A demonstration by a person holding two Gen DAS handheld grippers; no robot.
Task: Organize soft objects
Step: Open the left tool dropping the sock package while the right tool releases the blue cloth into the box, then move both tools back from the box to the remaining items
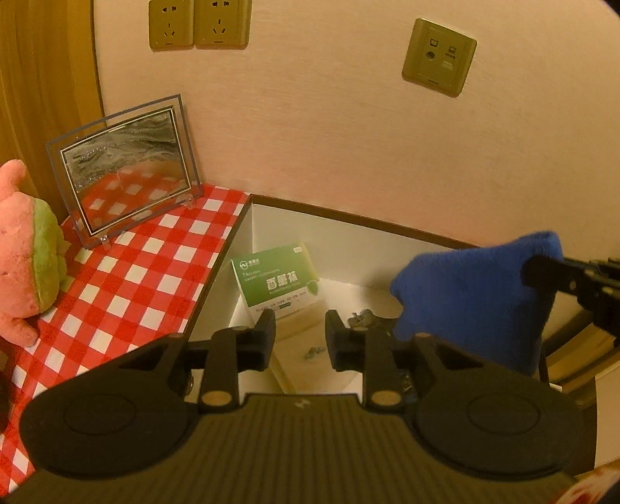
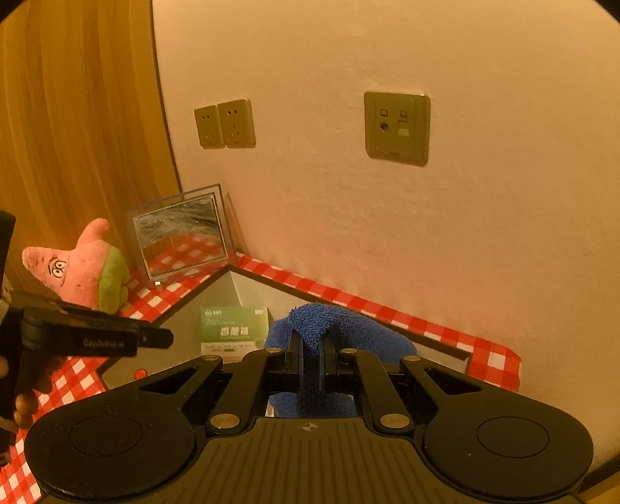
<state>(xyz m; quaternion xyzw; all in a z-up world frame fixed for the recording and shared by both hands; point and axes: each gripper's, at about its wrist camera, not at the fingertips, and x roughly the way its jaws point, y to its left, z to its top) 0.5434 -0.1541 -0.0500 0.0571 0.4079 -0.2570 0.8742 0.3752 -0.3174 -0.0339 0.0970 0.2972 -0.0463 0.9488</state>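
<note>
Wall (image 1: 348, 135) fills the view ahead of both grippers, with a pair of sockets (image 1: 199, 23) up to the left and a single plate (image 1: 440, 56) up to the right. Checked cloth (image 1: 128, 271) in red and white covers the surface left of the left gripper (image 1: 300, 329) and runs as a strip along the wall beyond the right gripper (image 2: 310, 349). An open white box (image 1: 271, 228) lies below and ahead of both. A blue cloth (image 2: 348, 325) is clamped between the right gripper's jaws, draped over their tips and hanging above the box; from the left wrist it hangs just right of the left gripper. The left gripper's jaws stand partly apart with nothing between them. A glass picture frame (image 1: 124, 170) stands upright on the checked cloth, ahead and left of the left gripper. A pink and green plush toy (image 1: 27, 252) lies further left, near the frame. A green carton (image 1: 277, 277) leans in the box's far corner, straight ahead of the left gripper. Small grey bits (image 1: 360, 320) lie on the box floor just past its right finger; what they are is unclear.
</note>
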